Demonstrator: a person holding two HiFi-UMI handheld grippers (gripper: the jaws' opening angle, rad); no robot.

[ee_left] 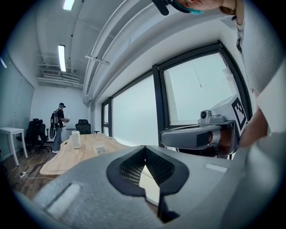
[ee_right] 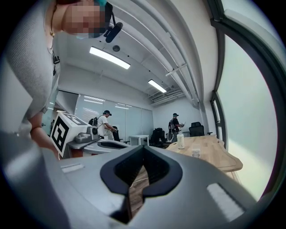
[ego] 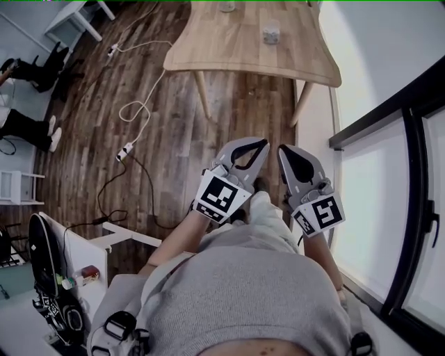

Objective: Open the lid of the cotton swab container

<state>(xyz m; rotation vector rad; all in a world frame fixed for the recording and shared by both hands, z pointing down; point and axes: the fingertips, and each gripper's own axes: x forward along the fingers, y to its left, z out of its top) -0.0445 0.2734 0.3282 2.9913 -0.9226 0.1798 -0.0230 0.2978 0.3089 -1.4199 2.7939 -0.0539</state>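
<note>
The cotton swab container (ego: 271, 33) is a small clear box standing on a wooden table (ego: 229, 49) well ahead of me. It also shows in the left gripper view as a cotton swab container (ee_left: 100, 150) and, small, in the right gripper view (ee_right: 195, 153). My left gripper (ego: 261, 143) and right gripper (ego: 284, 149) are held side by side over the floor, far short of the table. Both are shut with nothing between the jaws, as the left gripper (ee_left: 145, 147) and right gripper (ee_right: 143, 146) show up close.
A white cylinder (ee_left: 76, 139) stands further along the table. Cables and a power strip (ego: 125, 150) lie on the wood floor at left. White desks (ego: 76, 17) and a seated person's legs (ego: 28, 128) are at far left. A window wall (ego: 389, 160) runs along the right.
</note>
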